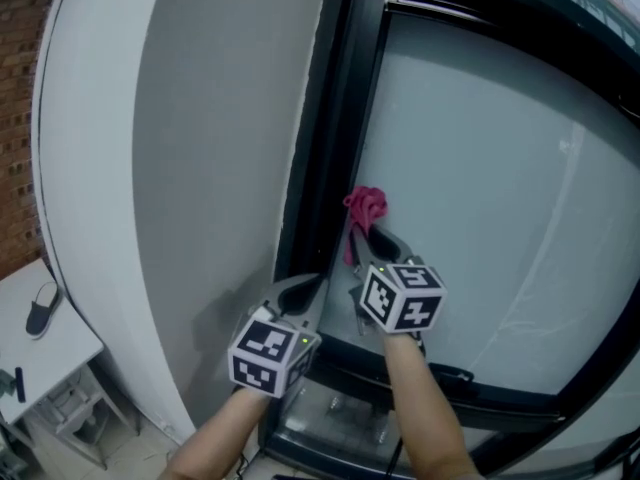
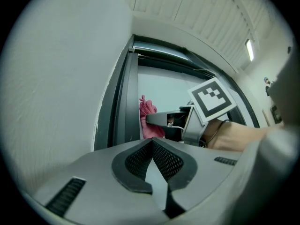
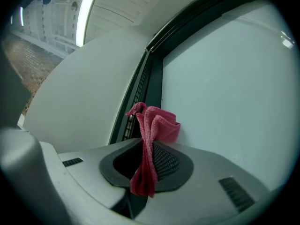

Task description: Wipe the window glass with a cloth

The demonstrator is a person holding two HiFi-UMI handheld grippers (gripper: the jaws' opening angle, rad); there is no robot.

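A pink cloth (image 1: 366, 206) is bunched at the left edge of the pale window glass (image 1: 500, 168), against the black frame (image 1: 330, 148). My right gripper (image 1: 362, 236) is shut on the cloth (image 3: 152, 128), which stands up between its jaws and presses on the glass (image 3: 225, 78). My left gripper (image 1: 305, 290) hangs lower left by the frame with its pads (image 2: 152, 161) touching and nothing between them. From the left gripper view, the cloth (image 2: 147, 118) and the right gripper (image 2: 159, 118) show beside the dark frame (image 2: 123, 97).
A plain grey wall (image 1: 200, 148) runs left of the frame. A white table (image 1: 40, 343) with a dark object sits at the lower left. The window sill and bottom track (image 1: 420, 378) lie under my forearms. A ceiling light (image 2: 249, 49) is overhead.
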